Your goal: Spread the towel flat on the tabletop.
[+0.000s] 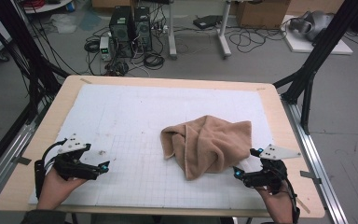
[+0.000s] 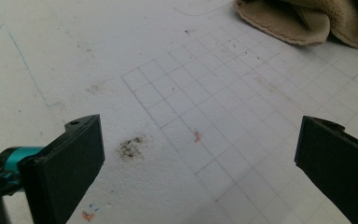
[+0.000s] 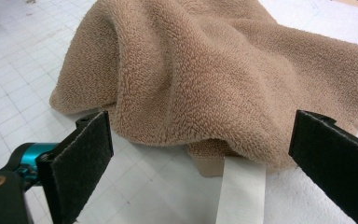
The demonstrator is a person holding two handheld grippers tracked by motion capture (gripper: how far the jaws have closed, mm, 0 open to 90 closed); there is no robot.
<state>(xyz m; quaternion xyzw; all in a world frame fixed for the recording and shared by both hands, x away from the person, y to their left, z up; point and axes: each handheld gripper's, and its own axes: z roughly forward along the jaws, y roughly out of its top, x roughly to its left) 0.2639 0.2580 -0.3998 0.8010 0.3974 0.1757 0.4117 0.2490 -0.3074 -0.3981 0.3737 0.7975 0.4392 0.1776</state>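
Both sets of jaws stand wide apart, gripping nothing. I hold my right gripper (image 1: 247, 164) at the near right edge of the crumpled tan towel (image 1: 209, 142), just beside its white label (image 3: 240, 189). That towel lies right of centre on the white gridded mat (image 1: 135, 121) covering the desk (image 1: 56, 112). I keep my left gripper (image 1: 103, 167) well apart from it, over bare mat at near left.

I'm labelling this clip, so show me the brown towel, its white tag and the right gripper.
brown towel (image 1: 214, 142), high view, middle of the crumpled heap.
white tag (image 3: 240, 193), right gripper view, middle of the strip.
right gripper (image 3: 200, 156), right gripper view, midway between its open fingertips.
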